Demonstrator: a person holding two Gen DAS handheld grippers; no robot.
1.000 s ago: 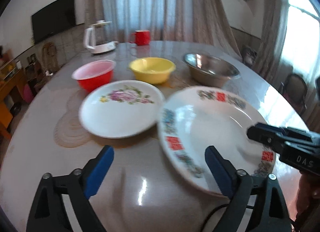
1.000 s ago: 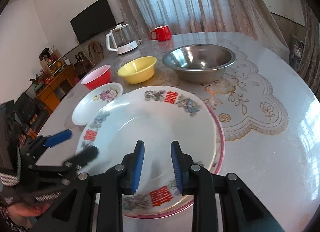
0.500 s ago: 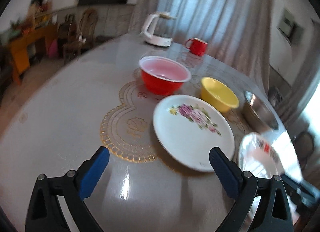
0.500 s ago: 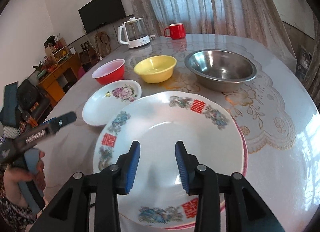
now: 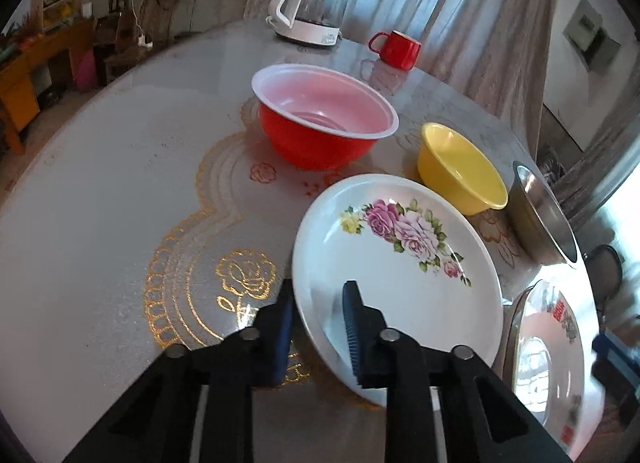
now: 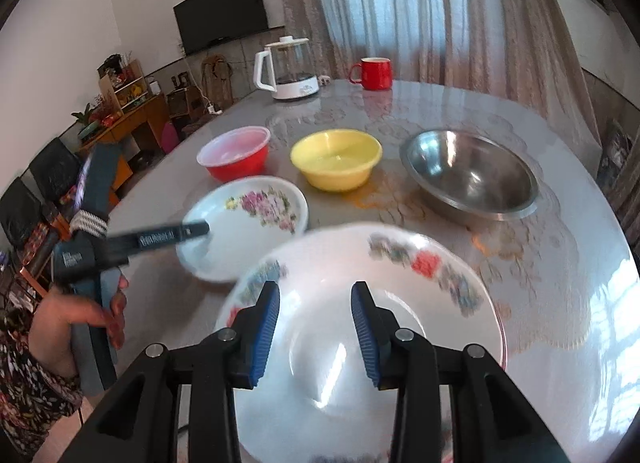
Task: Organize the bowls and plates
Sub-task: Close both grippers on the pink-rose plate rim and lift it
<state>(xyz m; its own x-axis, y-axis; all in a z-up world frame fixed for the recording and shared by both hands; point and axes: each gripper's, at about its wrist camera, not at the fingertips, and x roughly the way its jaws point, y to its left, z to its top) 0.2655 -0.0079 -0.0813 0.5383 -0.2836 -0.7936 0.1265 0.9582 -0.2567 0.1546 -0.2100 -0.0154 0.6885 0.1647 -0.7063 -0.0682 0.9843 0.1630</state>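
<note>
Your left gripper's [image 5: 318,313] fingers have just closed on the near rim of the rose plate [image 5: 400,263], beside the red bowl [image 5: 324,119]; the right gripper's [image 6: 314,337] fingers hang parted over the big plate [image 6: 400,303], holding nothing. Next, lift the rose plate level and stack it

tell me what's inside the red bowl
The red bowl looks empty: pale pink inner wall and ridged bottom show. Its near rim hides part of the bottom in both views.
</note>
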